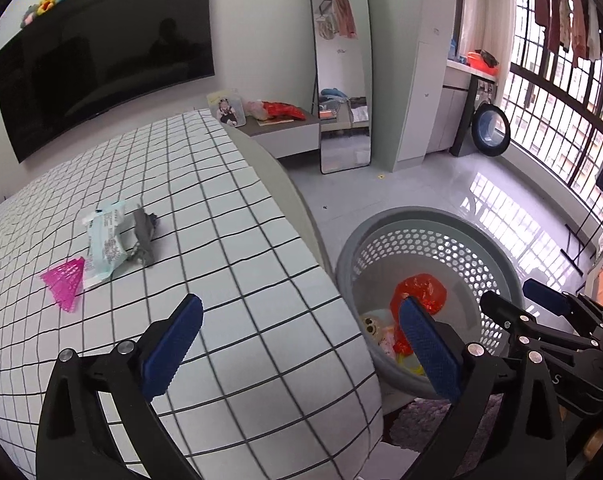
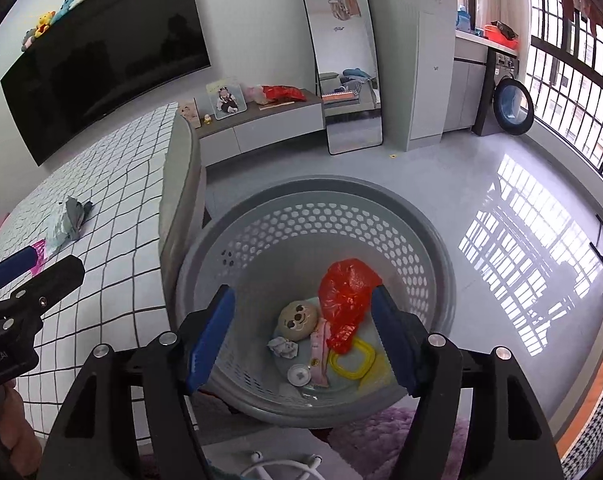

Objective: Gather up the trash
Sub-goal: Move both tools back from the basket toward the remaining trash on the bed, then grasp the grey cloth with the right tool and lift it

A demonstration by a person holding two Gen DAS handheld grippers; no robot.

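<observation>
The right tool [image 2: 303,336] is held wide open and empty over the basket [image 2: 205,248], where collected trash lies. The left tool [image 1: 301,344], also open and empty, is aimed at the bed [image 1: 221,208]; a wrapper [image 1: 103,240] and pink scrap [image 1: 65,280] remain at its 10 o'clock.

Wall TV [image 1: 101,64], standing mirror [image 1: 341,72], barred window [image 2: 573,92] sunlit on glossy floor [image 2: 461,184]

My left wrist camera looked forward from above the bed [image 1: 205,208] corner, basket [image 1: 385,224] off to its right, my right wrist camera sat close over that basket [image 2: 261,208], facing down, both views shared bed, basket, mirror [image 1: 341,68].
</observation>
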